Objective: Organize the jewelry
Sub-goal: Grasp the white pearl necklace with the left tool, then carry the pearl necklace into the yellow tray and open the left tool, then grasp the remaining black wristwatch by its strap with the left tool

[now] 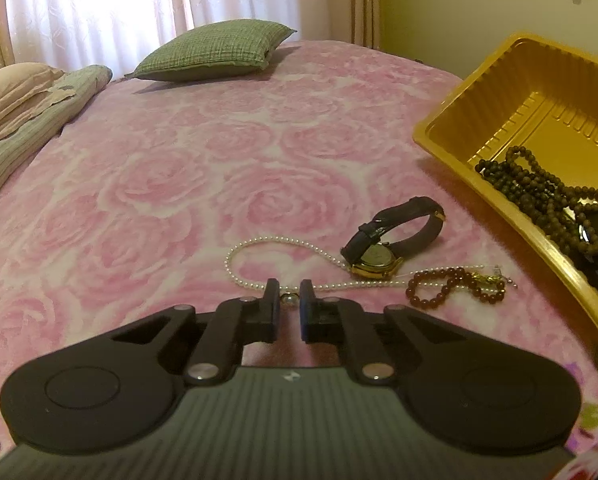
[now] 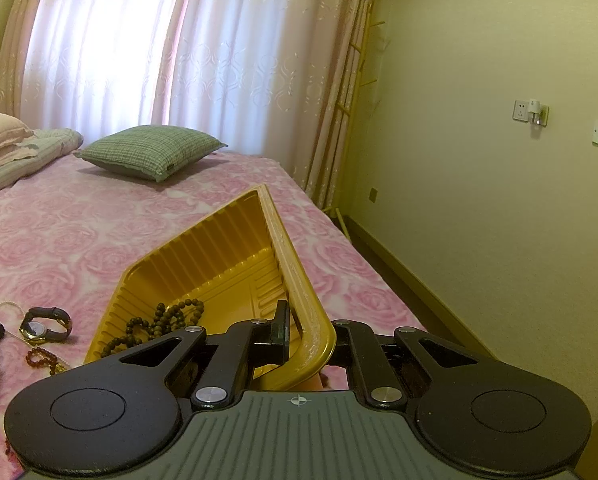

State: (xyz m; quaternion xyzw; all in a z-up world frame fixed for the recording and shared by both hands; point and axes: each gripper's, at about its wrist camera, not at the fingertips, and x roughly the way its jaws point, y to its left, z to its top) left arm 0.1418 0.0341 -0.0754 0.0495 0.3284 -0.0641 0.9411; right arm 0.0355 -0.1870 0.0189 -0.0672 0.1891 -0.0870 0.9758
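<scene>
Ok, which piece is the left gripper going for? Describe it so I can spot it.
On the pink rose bedspread, left of the yellow tray, three pieces lie loose. It is the pearl necklace, looping between the left gripper fingertips. Only it is white; the watch and red-brown bead bracelet are dark.

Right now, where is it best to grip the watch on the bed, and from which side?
Grip the watch by its dark strap, which arches free above the blanket while the gold case rests on the pearl necklace. Probably come from above, one finger inside the loop.
</scene>
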